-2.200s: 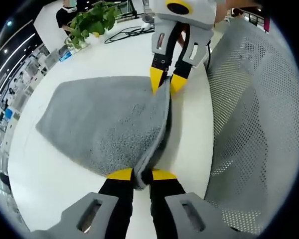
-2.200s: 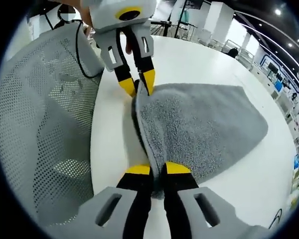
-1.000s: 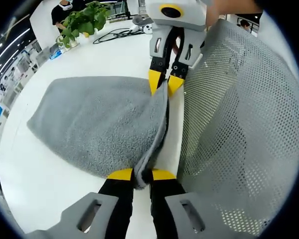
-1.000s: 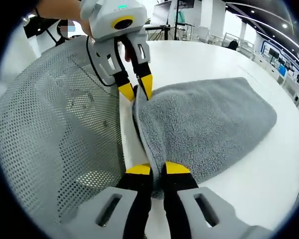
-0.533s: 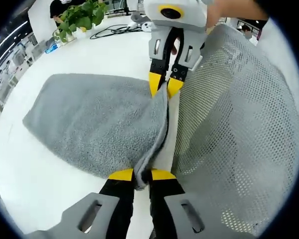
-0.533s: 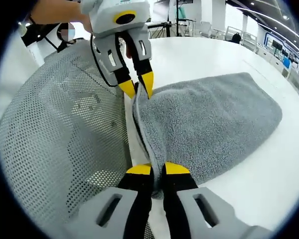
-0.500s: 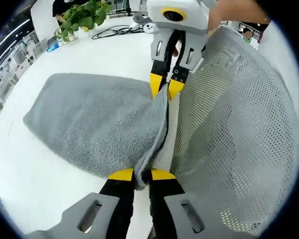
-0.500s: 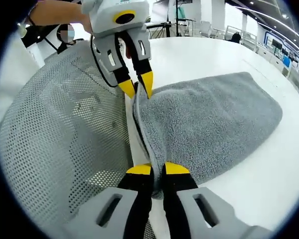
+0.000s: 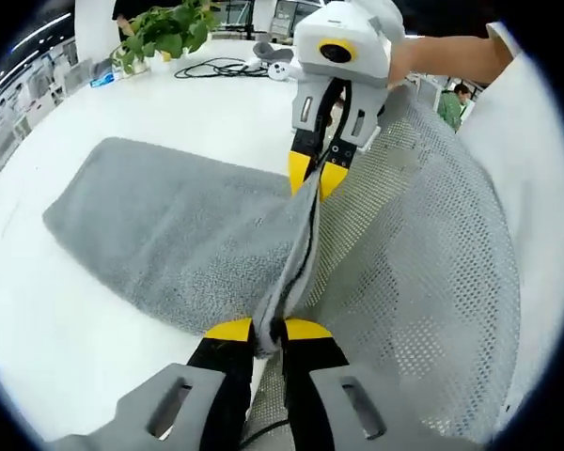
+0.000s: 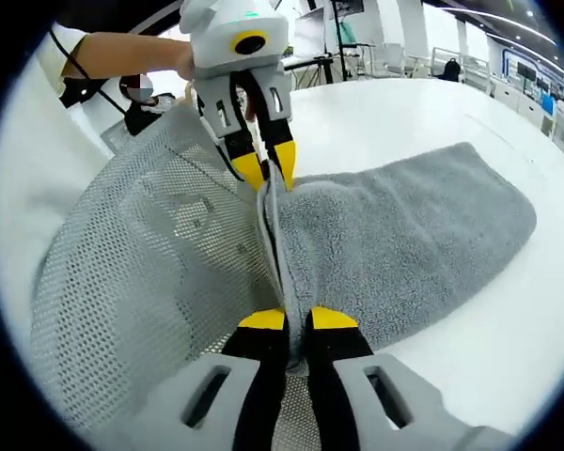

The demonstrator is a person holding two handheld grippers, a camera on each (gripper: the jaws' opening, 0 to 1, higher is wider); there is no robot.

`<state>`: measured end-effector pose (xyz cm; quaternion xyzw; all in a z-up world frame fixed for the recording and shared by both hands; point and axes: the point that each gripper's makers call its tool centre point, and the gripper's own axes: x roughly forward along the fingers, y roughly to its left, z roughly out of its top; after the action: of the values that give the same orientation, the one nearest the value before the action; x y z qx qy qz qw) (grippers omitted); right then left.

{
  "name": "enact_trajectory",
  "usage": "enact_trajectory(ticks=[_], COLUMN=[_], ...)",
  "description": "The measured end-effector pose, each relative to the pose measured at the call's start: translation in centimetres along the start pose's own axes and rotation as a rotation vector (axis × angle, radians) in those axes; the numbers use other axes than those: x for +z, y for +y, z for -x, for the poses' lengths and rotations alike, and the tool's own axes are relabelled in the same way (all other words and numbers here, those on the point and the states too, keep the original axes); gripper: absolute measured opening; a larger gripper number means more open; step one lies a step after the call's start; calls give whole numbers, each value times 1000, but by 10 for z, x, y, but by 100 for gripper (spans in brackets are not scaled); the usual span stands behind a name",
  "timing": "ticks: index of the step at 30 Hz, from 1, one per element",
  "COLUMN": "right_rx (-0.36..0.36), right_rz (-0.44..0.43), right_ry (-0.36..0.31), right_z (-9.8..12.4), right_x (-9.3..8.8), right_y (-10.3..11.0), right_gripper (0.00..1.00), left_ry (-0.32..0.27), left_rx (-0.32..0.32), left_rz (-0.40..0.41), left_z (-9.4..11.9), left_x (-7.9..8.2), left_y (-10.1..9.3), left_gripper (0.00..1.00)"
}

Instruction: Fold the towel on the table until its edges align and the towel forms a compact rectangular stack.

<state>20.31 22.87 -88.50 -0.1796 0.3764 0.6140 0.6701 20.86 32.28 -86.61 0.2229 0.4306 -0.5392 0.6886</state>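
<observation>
A grey terry towel (image 9: 179,235) (image 10: 404,235) lies folded over on the white table (image 9: 38,319), its near edge lifted into a taut ridge between the two grippers. My left gripper (image 9: 268,329) is shut on one corner of that edge, and it appears again across the towel in the right gripper view (image 10: 268,174). My right gripper (image 10: 298,319) is shut on the other corner, seen from the left gripper view (image 9: 318,174) at the far end of the ridge. The held edge hangs over the table's edge, above the chair.
A grey mesh chair back (image 9: 423,272) (image 10: 150,291) stands right against the table edge under the held towel edge. A potted plant (image 9: 164,28) and black cables (image 9: 216,68) sit at the far side. A person's forearm (image 10: 122,52) and white sleeve are close by.
Both grippers have drawn the held towel edge back off the table and up over the chair back; the towel has slid toward the table edge. Both grips are unchanged.
</observation>
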Motion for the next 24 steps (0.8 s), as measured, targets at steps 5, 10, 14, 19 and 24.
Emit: enact_trajectory(ticks=[5, 10, 14, 19, 24], right_rx=[11, 17, 37, 88, 107], right_rz=[-19, -24, -54, -108, -122], right_ry=[-28, -55, -70, -108, -141], right_z=[20, 38, 50, 62, 73], right_x=[14, 28, 36, 53, 67], right_y=[10, 14, 16, 26, 26], right_gripper=[4, 4, 4, 4, 4], left_ry=[-71, -141, -203, -270, -316], left_rx=[5, 8, 17, 10, 4], left_rz=[11, 23, 22, 39, 47], left_z=[15, 29, 43, 63, 81], left_x=[16, 30, 44, 60, 72], left_y=[2, 2, 4, 6, 11], left_gripper=[10, 10, 10, 10, 10])
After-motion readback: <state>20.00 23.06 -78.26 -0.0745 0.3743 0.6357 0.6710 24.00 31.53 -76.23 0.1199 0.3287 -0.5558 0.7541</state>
